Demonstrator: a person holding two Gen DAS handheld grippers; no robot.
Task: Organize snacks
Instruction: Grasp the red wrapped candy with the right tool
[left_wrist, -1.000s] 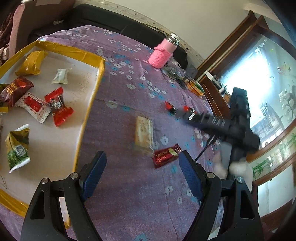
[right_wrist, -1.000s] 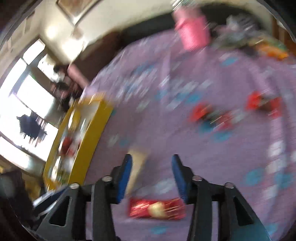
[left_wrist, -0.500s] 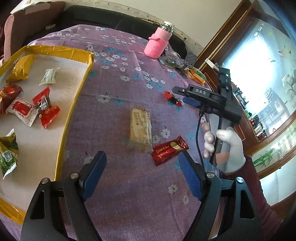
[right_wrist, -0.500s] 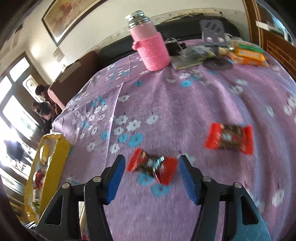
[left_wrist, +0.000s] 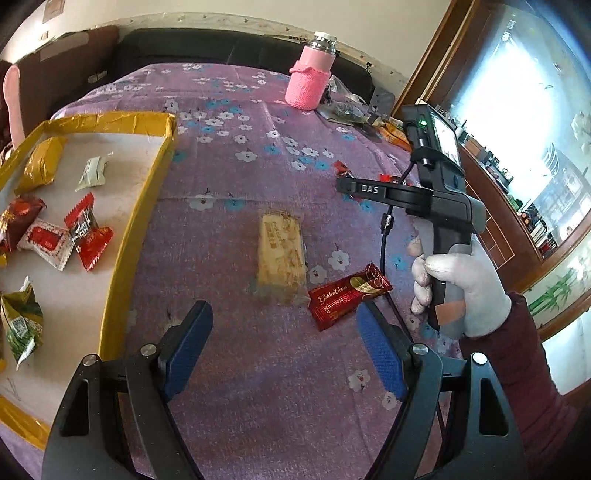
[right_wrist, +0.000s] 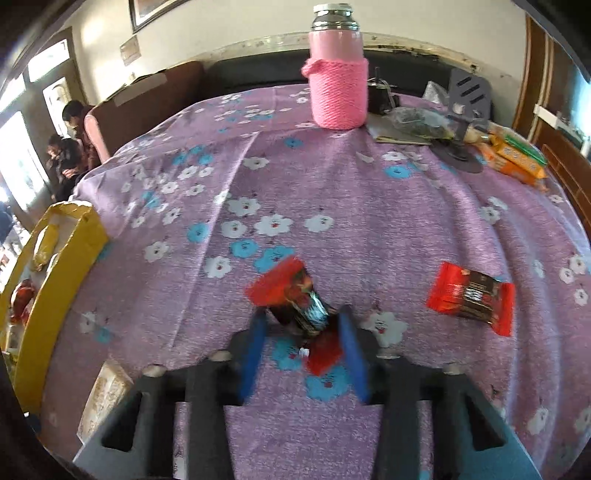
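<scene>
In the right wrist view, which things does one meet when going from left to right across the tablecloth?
Yellow tray → red candy between the right gripper fingers → pink bottle → red snack packet → orange packets.

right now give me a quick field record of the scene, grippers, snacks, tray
left gripper: open, empty, above the tablecloth
right gripper: jaws close on either side of a red twist-wrapped candy, contact unclear from blur
loose snacks: beige wafer pack, red GoldenCrown bar, red-and-brown candy
tray: yellow-rimmed, several snacks inside
background: pink bottle
</scene>
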